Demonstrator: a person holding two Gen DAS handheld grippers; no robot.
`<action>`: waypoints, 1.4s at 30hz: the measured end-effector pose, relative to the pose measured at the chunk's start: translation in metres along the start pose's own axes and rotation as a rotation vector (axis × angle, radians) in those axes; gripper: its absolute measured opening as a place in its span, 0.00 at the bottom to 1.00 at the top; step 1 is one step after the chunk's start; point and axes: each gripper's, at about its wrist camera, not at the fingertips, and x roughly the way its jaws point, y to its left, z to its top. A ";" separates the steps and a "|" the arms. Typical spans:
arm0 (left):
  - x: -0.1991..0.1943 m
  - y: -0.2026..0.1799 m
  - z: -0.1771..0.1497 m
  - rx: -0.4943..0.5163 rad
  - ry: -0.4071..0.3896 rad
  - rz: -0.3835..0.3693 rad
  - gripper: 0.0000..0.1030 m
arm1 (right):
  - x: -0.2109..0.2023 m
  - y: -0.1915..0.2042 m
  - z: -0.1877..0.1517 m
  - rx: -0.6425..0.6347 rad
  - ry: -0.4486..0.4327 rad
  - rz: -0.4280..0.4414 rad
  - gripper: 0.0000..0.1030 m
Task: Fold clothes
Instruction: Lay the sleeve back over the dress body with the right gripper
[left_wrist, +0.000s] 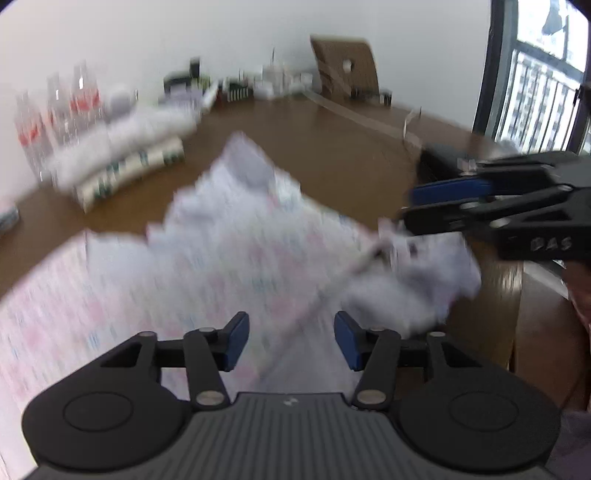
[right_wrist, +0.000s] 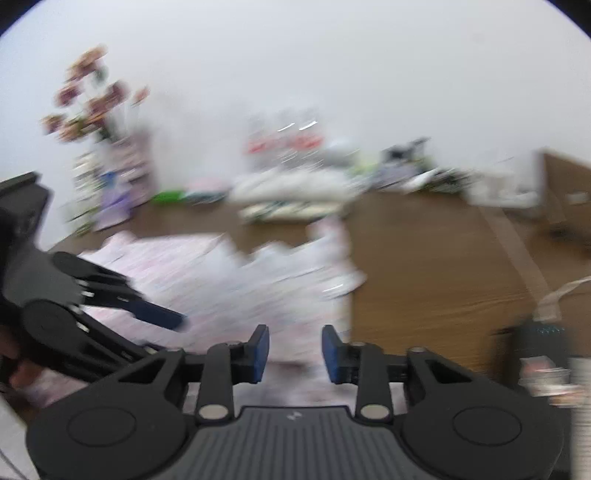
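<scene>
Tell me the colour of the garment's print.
White garment with a blurred pink and pale blue print; clearest in the left wrist view.

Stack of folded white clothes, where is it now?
Left wrist view, upper left: the folded white stack sits on the brown table, beside the water bottles by the wall.

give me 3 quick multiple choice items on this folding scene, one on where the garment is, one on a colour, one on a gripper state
1. Where does the patterned garment lie?
A. on the brown table
B. on the floor
C. over the chair

2. What colour are the left gripper pads?
A. red
B. blue
C. yellow

3. How do the right gripper jaws stand?
A. clamped on a bottle
B. apart, gripping nothing
C. out of view

Key:
1 A, the cloth is spread on the wooden tabletop.
2 B, both pads show blue.
3 B, a clear gap shows between the pads.
</scene>
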 end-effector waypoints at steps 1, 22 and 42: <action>0.001 -0.002 -0.005 -0.007 0.000 0.024 0.50 | 0.013 0.006 -0.003 -0.017 0.036 0.014 0.23; -0.133 0.088 -0.124 -0.407 -0.186 0.223 0.57 | 0.038 0.057 -0.024 -0.219 0.074 0.019 0.11; -0.087 0.117 -0.104 -0.425 -0.139 0.317 0.19 | 0.099 0.173 0.008 -0.354 0.104 0.175 0.10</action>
